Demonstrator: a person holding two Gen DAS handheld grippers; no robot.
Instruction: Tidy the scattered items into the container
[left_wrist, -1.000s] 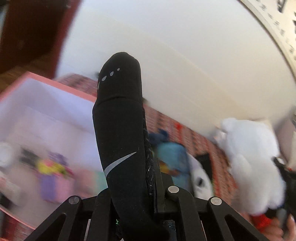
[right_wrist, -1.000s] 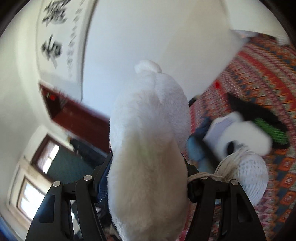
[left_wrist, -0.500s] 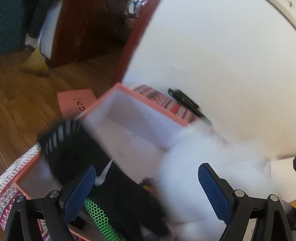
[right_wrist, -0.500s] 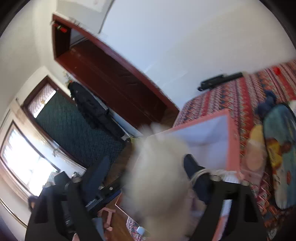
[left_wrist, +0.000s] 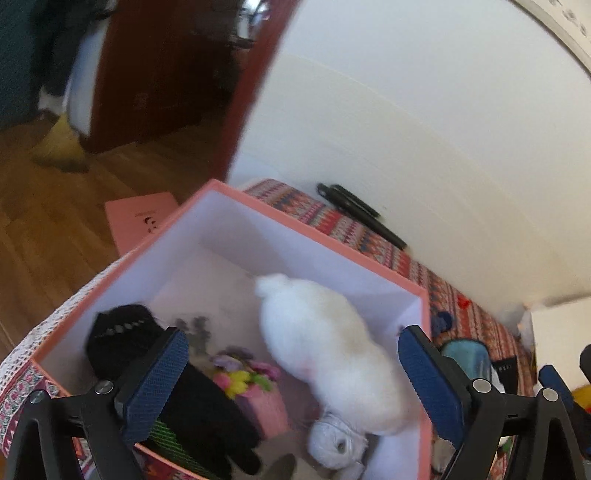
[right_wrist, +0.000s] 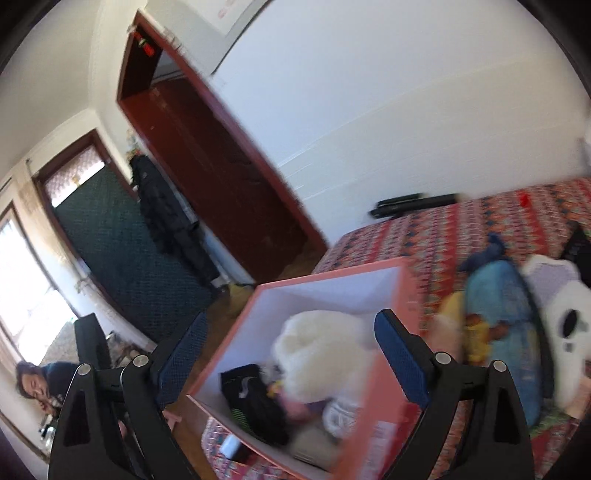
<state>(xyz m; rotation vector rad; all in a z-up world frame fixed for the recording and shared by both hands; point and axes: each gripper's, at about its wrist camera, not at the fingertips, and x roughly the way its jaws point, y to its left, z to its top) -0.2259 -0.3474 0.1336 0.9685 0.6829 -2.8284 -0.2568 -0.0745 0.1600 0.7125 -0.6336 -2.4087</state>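
Note:
A pink box with a white inside stands on a patterned bed. In it lie a white plush toy, a black shoe with a green sole, a pink flower item and a grey-white bundle. My left gripper is open and empty just above the box. My right gripper is open and empty above the same box, with the white plush and black shoe below it.
On the bedspread right of the box lie a blue plush and a panda plush. A black folded object lies by the white wall. A pink lid lies on the wooden floor.
Both grippers swung over the box and opened. The left one let go of the black shoe and the right one let go of the white plush; both now lie in the box.

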